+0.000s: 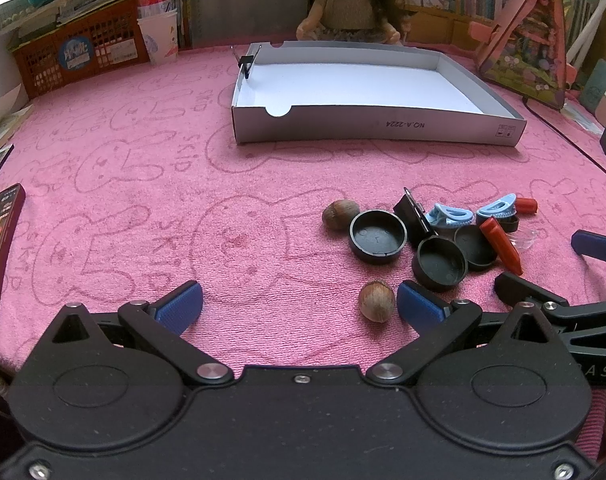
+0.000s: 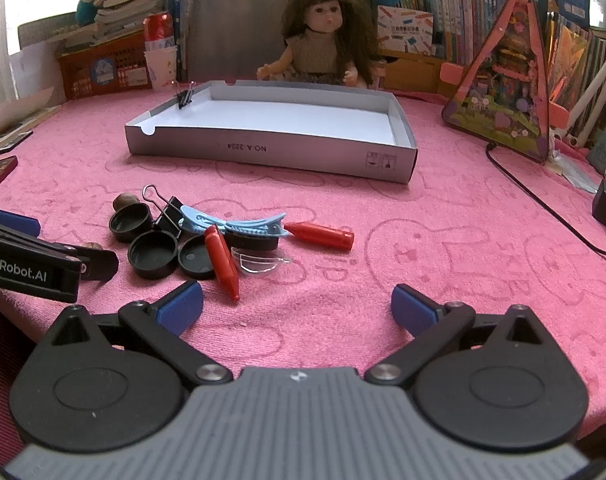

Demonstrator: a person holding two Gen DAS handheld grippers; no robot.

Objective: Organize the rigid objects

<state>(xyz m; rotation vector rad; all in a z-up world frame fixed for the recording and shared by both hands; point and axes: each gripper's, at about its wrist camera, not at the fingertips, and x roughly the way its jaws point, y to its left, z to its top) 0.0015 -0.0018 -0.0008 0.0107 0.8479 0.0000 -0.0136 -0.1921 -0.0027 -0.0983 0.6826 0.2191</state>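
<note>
Hazelnut: near, just beside right pad of left gripper, not gripped
Left gripper: spread wide
Right gripper: spread wide, nothing held
Tray: far

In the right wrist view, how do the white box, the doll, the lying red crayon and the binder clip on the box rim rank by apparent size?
1. White box
2. Doll, though it sits farther back, so its true size is unsure
3. Red crayon
4. Binder clip
</note>
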